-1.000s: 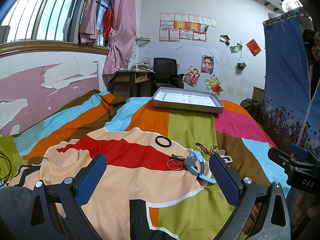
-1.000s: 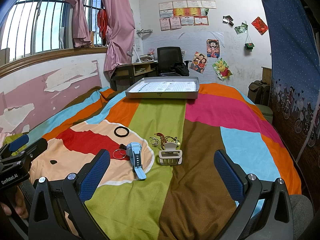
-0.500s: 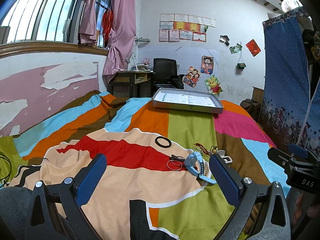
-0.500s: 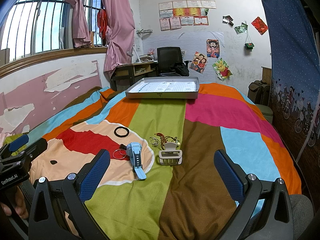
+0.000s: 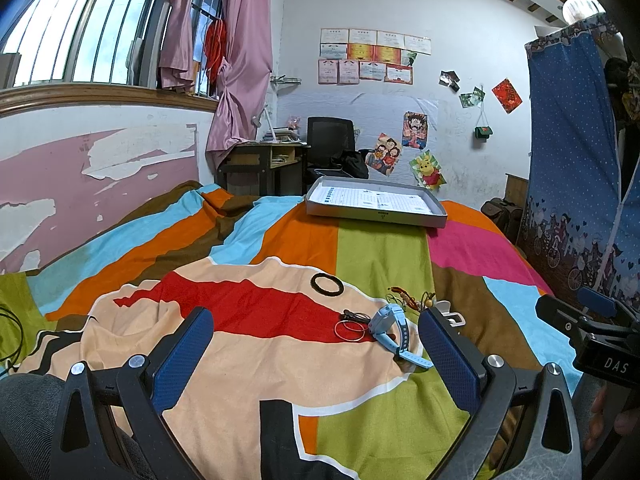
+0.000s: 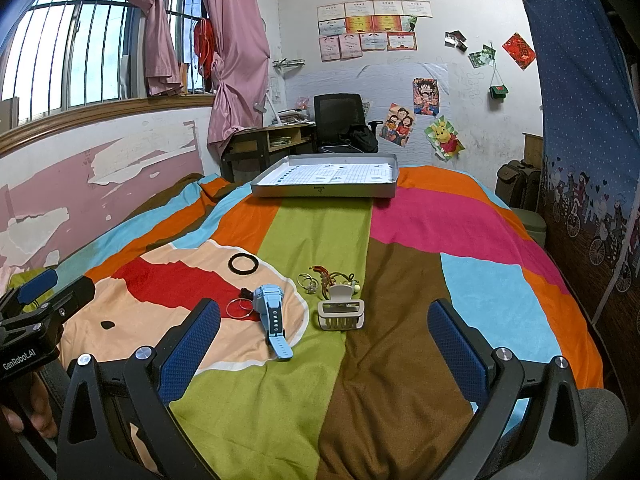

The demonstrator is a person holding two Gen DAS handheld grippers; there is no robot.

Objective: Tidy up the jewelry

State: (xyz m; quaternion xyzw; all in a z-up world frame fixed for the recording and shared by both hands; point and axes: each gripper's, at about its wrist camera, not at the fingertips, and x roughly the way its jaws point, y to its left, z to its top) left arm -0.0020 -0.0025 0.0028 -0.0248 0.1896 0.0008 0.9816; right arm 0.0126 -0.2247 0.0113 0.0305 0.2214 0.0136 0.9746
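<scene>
Both tongs, the left gripper (image 5: 312, 344) and the right gripper (image 6: 324, 340), stand wide apart and hold nothing, poised above the striped bedspread (image 6: 360, 392). Scattered jewelry lies ahead of them: a black hair tie (image 6: 243, 263), thin bangles (image 6: 239, 308), a blue watch (image 6: 272, 316), a cream claw clip (image 6: 341, 312) and small tangled pieces (image 6: 320, 278) just behind the clip. Well beyond sits the grey tray (image 6: 324, 191), seemingly empty of jewelry. Judged stage: the start, nothing yet gathered. Next move calls for lowering onto one piece and closing without snagging its neighbours
</scene>
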